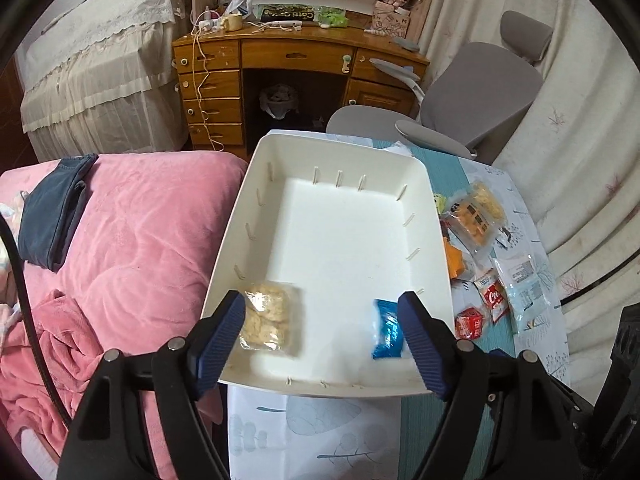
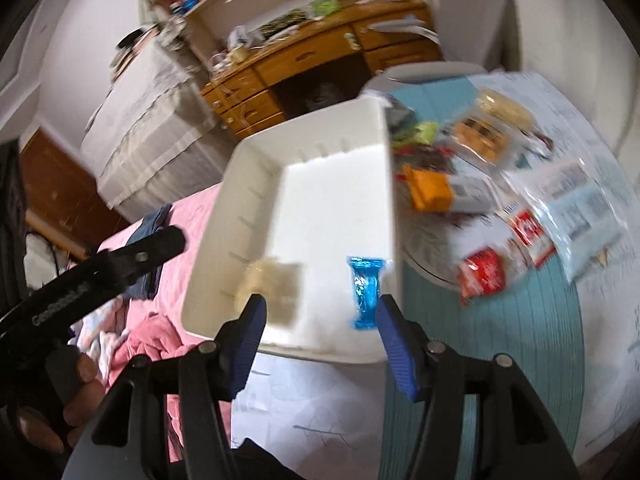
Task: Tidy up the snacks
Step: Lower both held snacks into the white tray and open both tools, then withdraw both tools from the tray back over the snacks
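A white bin (image 1: 256,208) (image 2: 256,184) stands on the table. A clear pack of pale biscuits (image 1: 269,320) (image 2: 272,288) lies at its near left and a blue foil snack (image 1: 386,330) (image 2: 365,290) at its near right. My left gripper (image 1: 322,316) is open and empty above the bin's near end. My right gripper (image 2: 320,320) is open and empty over the bin's near edge. Several loose snacks lie right of the bin: a red pack (image 1: 469,322) (image 2: 482,276), an orange pack (image 1: 456,260) (image 2: 430,190), and a yellow cracker pack (image 1: 476,216) (image 2: 486,132).
A pink blanket (image 1: 132,240) covers the bed left of the table. A grey office chair (image 1: 476,92) and a wooden desk (image 1: 296,56) stand beyond. The table has a leaf-patterned cloth (image 1: 312,436) with a teal strip (image 2: 500,360). The left gripper's body (image 2: 100,268) shows in the right wrist view.
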The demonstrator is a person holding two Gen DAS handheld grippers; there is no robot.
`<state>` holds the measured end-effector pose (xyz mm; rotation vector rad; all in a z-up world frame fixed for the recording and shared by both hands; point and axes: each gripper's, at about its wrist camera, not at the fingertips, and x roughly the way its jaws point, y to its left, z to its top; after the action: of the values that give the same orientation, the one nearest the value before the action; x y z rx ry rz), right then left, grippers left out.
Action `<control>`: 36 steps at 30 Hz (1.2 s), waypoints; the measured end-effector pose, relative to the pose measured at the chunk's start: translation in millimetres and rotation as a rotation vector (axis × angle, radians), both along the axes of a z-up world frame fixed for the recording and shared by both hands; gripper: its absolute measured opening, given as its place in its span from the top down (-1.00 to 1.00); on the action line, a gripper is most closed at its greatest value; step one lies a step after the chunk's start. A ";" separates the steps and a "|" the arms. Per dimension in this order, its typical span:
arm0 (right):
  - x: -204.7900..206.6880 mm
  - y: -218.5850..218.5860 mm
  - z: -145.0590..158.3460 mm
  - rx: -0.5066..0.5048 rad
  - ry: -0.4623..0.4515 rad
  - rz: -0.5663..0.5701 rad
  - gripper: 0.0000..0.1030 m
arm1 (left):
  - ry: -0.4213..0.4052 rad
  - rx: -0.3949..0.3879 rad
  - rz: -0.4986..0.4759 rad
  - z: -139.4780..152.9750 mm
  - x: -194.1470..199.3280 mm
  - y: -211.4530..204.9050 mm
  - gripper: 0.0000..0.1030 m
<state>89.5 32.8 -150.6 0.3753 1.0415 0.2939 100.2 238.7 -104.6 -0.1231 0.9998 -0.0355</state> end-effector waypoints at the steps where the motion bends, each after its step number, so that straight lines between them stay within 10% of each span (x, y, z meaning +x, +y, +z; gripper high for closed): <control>1: -2.3 -5.4 -1.6 0.004 0.007 -0.017 -0.12 | -0.003 0.000 -0.006 1.2 -1.8 -3.7 -0.51; 36: -13.5 -184.5 -15.2 -0.135 0.094 -0.081 -0.51 | 0.167 -0.015 -0.144 -30.9 -2.2 -205.9 -0.74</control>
<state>76.1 -151.7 -165.8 0.3111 1.1285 0.1338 98.0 32.8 -135.5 -0.0687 1.1740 -0.1666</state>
